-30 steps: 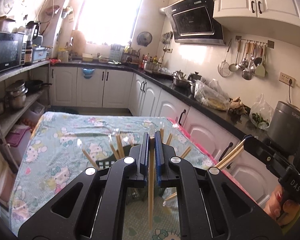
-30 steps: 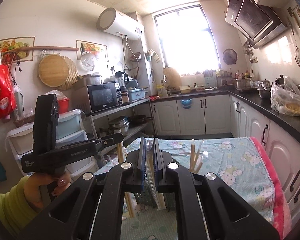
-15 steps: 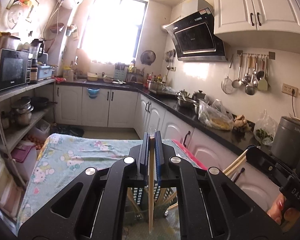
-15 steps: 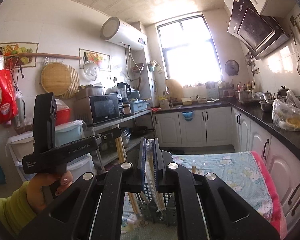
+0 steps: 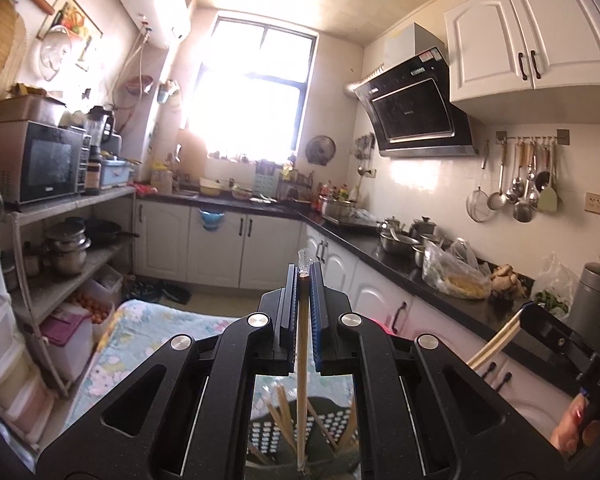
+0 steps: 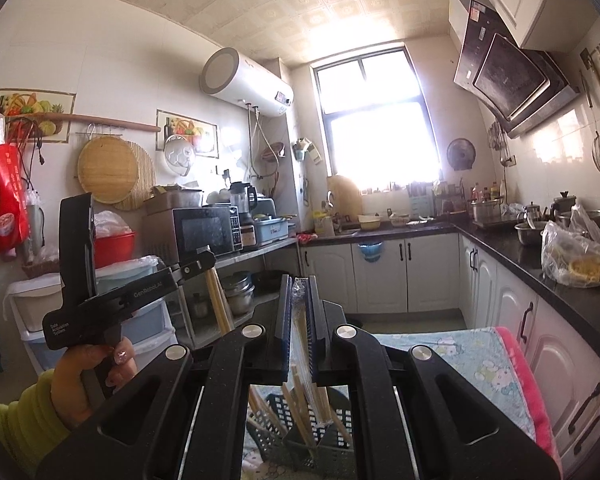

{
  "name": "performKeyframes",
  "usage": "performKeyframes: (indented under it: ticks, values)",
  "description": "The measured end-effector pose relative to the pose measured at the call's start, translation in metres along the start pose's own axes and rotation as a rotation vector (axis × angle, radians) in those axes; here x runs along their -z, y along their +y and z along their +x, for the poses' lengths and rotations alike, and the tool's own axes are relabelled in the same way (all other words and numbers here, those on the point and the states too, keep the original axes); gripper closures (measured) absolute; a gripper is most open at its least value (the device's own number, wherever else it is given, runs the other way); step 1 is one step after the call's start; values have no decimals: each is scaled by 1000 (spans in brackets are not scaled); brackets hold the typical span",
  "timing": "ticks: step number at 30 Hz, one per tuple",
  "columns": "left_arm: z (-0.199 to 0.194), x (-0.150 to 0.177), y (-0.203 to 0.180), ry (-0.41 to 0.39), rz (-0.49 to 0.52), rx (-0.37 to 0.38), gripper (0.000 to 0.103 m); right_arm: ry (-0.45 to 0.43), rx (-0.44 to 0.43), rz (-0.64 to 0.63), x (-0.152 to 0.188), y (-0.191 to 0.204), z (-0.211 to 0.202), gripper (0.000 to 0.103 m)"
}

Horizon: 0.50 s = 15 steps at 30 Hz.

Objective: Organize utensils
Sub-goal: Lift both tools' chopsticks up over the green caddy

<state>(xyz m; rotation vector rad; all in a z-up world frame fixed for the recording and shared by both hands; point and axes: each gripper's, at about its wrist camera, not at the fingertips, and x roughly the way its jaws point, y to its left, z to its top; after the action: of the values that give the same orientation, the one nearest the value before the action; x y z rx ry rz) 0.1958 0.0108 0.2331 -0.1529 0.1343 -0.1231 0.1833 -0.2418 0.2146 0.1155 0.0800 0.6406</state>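
Note:
My left gripper (image 5: 304, 274) is shut on a wooden chopstick (image 5: 302, 360) in clear wrap, which hangs straight down between the jaws. Its lower end is over a dark perforated utensil basket (image 5: 268, 440) that holds several more chopsticks. My right gripper (image 6: 299, 286) is shut on a plastic-wrapped pair of chopsticks (image 6: 300, 332), also hanging over the basket (image 6: 300, 436). Each wrist view shows the other gripper held up beside it: the right gripper (image 5: 518, 314) at the right, the left gripper (image 6: 208, 258) at the left in a person's hand (image 6: 88, 372).
The basket stands on a table with a cartoon-print cloth (image 6: 460, 352). A black counter (image 5: 380, 256) with pots and bags runs along the right wall over white cabinets. A shelf rack with a microwave (image 5: 40, 160) and pans stands to the left.
Both grippers have risen with their chopsticks still clamped. The left view has tilted upward, so the table and basket have sunk to the bottom of both views.

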Motion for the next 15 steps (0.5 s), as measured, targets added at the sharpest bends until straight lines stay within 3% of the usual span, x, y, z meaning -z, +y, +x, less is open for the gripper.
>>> performKeyframes:
  ticks: [15]
  values:
    - [28,10,8,-22,19,-68,100,33,13,10,4,-9,34,96]
